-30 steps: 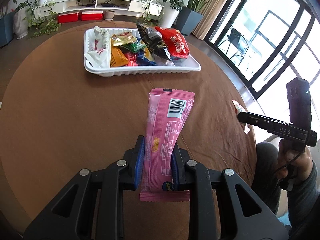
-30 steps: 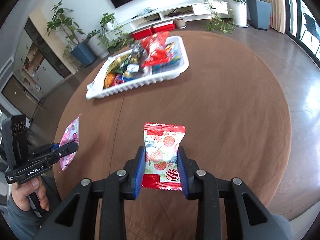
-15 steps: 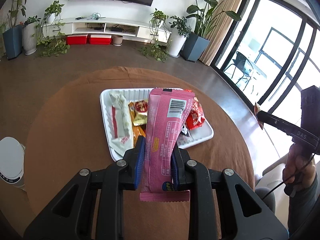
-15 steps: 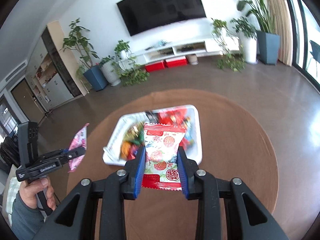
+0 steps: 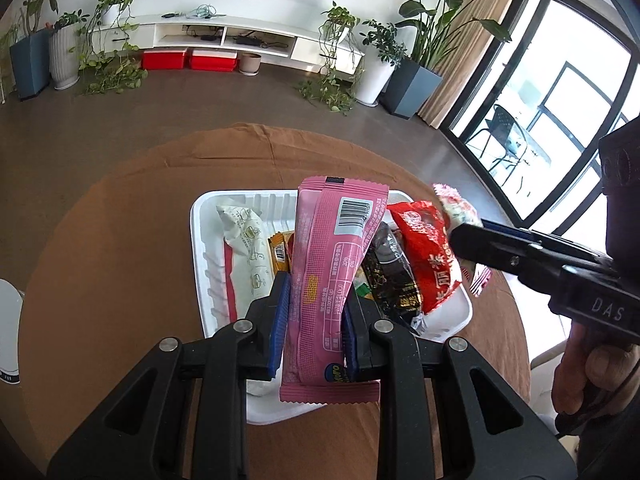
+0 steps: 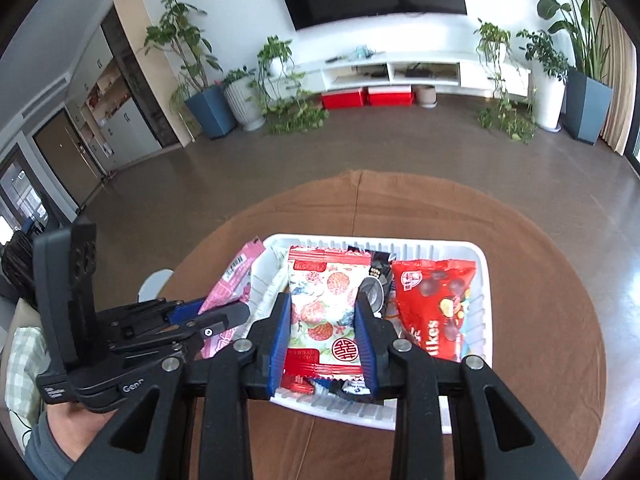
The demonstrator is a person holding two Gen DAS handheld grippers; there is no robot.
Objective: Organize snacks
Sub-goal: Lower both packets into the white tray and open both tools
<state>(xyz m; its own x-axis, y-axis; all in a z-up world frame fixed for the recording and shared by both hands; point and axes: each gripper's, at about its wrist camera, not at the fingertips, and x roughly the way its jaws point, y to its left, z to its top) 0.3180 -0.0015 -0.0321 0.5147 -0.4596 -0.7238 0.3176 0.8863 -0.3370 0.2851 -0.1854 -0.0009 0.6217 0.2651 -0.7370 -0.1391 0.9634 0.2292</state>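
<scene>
My left gripper [image 5: 314, 312] is shut on a long pink snack packet [image 5: 332, 264] and holds it above the white tray [image 5: 200, 240]. My right gripper [image 6: 322, 320] is shut on a white strawberry-print packet with red ends [image 6: 326, 308], also held above the white tray [image 6: 482, 280]. The tray holds a red bag [image 6: 436, 308], a dark packet [image 5: 394, 272], a white wrapper [image 5: 246, 248] and others. Each gripper shows in the other's view, the right gripper [image 5: 468, 228] at the tray's right side, the left gripper [image 6: 224, 316] at its left.
The tray sits on a round table with a brown cloth [image 6: 540, 280]. A white round object [image 5: 8, 332] stands left of the table. Floor, potted plants and a white TV shelf [image 6: 400, 68] lie beyond. Glass doors [image 5: 560, 100] are at the right.
Both grippers have moved forward with their packets, from above the bare cloth to above the tray, and have come closer together.
</scene>
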